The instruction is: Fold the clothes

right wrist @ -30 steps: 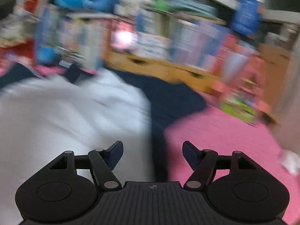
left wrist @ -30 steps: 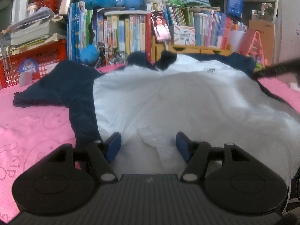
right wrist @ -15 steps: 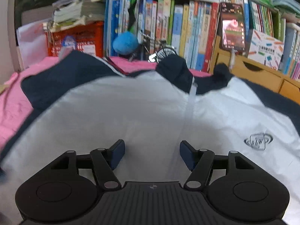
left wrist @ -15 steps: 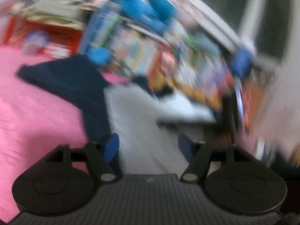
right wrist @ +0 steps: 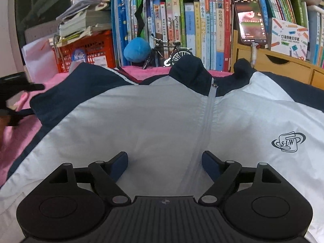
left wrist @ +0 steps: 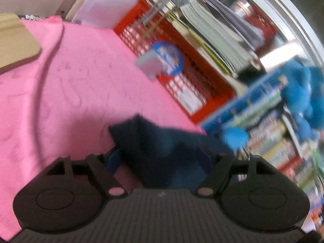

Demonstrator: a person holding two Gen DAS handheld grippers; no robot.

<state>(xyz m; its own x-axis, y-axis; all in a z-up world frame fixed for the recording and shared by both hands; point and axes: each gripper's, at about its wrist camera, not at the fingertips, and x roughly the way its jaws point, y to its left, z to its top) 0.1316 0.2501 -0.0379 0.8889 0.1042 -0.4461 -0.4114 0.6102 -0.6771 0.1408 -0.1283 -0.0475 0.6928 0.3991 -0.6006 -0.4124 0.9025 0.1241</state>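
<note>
At the far left, the left gripper (left wrist: 162, 162) has the end of the jacket's navy sleeve (left wrist: 160, 141) lying between its fingers (left wrist: 114, 160), which are opening and, as far as the blur allows, not pressing on the cloth; the sleeve end points toward 12 o'clock across the pink cloth (left wrist: 70, 81) covering the tabletop. The white and navy jacket (right wrist: 151, 121) lies spread front-up with its zip (right wrist: 206, 109) running toward the collar at 12 o'clock. The right gripper (right wrist: 165, 162) hovers over the chest, fingers opening with nothing grasped. The step in hand looks like taking the left sleeve (the first fold, probably); next it calls for closing on the cuff and carrying it toward 3 o'clock over the white front.
</note>
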